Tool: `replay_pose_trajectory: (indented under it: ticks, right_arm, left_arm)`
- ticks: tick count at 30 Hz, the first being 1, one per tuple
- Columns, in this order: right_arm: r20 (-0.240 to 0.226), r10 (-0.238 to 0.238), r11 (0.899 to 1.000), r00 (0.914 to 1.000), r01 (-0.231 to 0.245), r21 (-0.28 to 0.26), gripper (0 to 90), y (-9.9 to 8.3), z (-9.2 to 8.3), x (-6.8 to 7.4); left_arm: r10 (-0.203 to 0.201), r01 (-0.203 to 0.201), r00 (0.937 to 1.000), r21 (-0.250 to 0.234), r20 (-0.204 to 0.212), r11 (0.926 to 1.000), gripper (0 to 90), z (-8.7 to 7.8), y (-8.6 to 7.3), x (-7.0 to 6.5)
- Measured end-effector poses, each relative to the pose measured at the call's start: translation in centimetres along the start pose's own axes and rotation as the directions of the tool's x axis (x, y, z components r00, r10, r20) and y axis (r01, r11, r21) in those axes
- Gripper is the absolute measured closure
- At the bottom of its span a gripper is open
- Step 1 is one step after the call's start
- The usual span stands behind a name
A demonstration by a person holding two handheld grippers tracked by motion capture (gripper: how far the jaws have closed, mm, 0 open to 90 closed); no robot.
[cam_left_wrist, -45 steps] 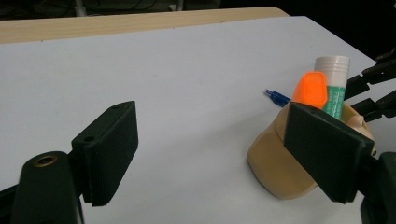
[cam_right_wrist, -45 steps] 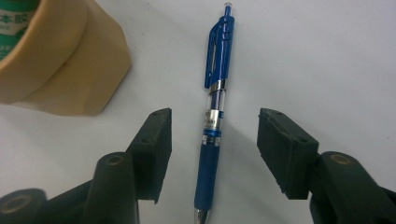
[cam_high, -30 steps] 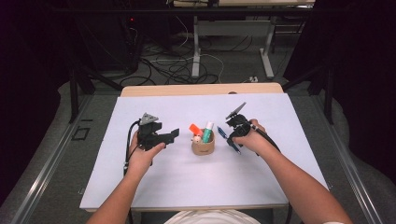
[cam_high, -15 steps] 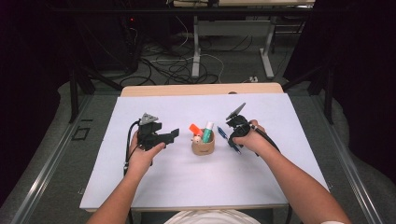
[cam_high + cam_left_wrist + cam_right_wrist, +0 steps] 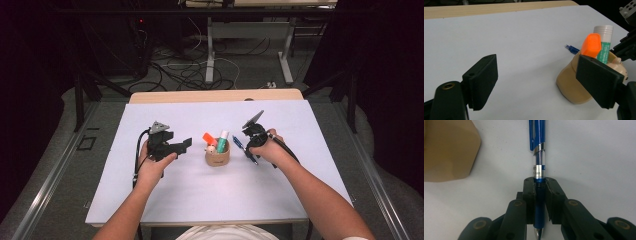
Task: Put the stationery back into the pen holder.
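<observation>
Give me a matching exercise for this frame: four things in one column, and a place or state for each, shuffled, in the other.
Things:
1. blue pen
2. left gripper
3. orange marker
4. tan cup

States:
A. jaws open, nothing between them
B. stands in the cup beside a green and white stick
C. clamped between the right gripper's jaws
D. stands on the white table, holding stationery

Pairs: 1-C, 2-A, 3-B, 4-D
</observation>
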State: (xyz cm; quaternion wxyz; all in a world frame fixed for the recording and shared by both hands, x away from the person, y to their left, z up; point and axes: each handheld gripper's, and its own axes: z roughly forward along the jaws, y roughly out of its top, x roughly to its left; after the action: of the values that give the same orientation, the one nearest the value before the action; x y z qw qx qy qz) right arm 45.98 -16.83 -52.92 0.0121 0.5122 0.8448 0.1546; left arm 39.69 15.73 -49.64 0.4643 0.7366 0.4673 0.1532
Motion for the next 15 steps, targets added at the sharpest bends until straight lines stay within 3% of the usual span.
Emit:
replay_pose_trajectory:
  ticks: [8,9,15]
  right_arm:
    - [-0.001,0.025,1.0,0.9997,-0.025,-0.002,79.5,-0.05,-0.03,0.01]
    - [-0.001,0.022,1.0,0.9998,-0.022,-0.021,79.5,-0.12,0.08,-0.03]
    - [-0.009,0.021,1.0,0.9997,-0.021,-0.001,79.5,-0.17,-0.11,0.04]
  left_arm:
    - [-0.003,0.003,1.0,0.001,-0.002,1.0,18.2,0.0,-0.02,0.04]
    - [-0.003,0.003,1.0,0.001,-0.002,1.0,18.1,-0.01,-0.02,0.04]
    - [-0.004,0.004,1.0,0.006,0.003,1.0,18.1,-0.06,0.02,0.1]
